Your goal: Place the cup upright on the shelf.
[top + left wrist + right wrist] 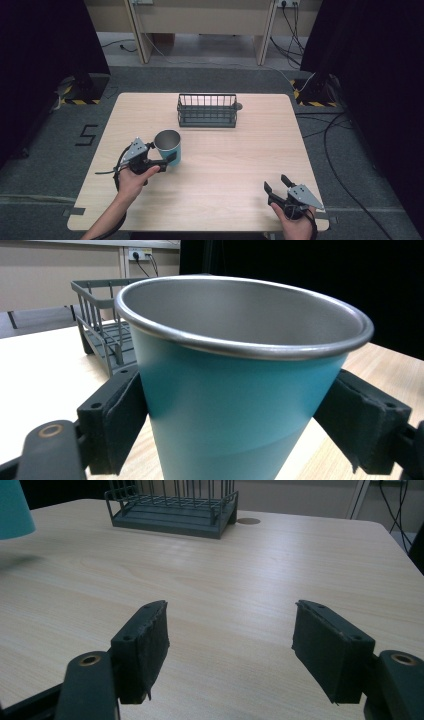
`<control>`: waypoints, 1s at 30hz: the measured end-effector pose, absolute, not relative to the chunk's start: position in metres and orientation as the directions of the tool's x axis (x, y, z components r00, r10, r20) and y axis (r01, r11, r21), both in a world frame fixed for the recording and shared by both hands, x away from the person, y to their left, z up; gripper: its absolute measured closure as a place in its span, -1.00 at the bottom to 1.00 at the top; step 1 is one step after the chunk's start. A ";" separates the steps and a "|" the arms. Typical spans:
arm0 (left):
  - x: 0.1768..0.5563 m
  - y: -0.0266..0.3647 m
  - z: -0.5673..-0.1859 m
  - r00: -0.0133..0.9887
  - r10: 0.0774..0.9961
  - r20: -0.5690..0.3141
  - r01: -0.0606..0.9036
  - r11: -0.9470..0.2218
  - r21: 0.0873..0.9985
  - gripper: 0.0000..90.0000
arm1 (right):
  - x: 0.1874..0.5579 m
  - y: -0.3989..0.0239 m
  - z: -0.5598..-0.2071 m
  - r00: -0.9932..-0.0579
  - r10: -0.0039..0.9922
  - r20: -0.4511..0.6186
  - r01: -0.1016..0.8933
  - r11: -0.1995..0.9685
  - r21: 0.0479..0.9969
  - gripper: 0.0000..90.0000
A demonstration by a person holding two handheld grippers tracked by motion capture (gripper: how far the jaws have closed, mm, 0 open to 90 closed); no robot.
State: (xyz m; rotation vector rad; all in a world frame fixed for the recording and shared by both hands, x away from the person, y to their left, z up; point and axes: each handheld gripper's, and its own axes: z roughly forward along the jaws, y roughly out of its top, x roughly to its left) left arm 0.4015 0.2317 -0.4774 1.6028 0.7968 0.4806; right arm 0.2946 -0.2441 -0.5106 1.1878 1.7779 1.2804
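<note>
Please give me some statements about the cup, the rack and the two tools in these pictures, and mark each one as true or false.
1. The left tool has its jaws on both sides of the teal cup. True.
2. The cup lies on its side. False: it stands upright, its open mouth facing up.
3. The right tool holds a second cup. False: its jaws are open with nothing between them.
4. The wire rack stands at the far side of the table. True.
5. The cup stands inside the rack. False: it is apart from the rack, nearer the person.
</note>
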 end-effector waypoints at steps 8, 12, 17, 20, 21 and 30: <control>0.405 0.231 -0.471 0.679 0.724 -0.123 0.217 -0.037 0.976 -0.65 | 0.294 -0.244 -0.511 -0.389 0.921 0.014 0.304 0.114 0.946 -0.31; 0.409 0.230 -0.466 0.679 0.724 -0.119 0.209 -0.035 0.977 -0.64 | 0.294 -0.244 -0.511 -0.388 0.922 0.011 0.301 0.116 0.947 -0.31; 0.412 0.228 -0.460 0.681 0.723 -0.117 0.197 -0.028 0.980 -0.64 | 0.294 -0.243 -0.511 -0.388 0.921 0.016 0.305 0.112 0.946 -0.31; 0.413 0.227 -0.458 0.682 0.722 -0.116 0.193 -0.025 0.981 -0.64 | 0.294 -0.244 -0.511 -0.389 0.921 0.017 0.305 0.111 0.946 -0.31; 0.415 0.226 -0.455 0.683 0.721 -0.113 0.190 -0.026 0.982 -0.64 | 0.294 -0.244 -0.511 -0.389 0.921 0.018 0.305 0.110 0.946 -0.31; 0.422 0.223 -0.447 0.682 0.724 -0.107 0.175 -0.020 0.984 -0.64 | 0.295 -0.244 -0.511 -0.390 0.921 0.013 0.301 0.114 0.947 -0.31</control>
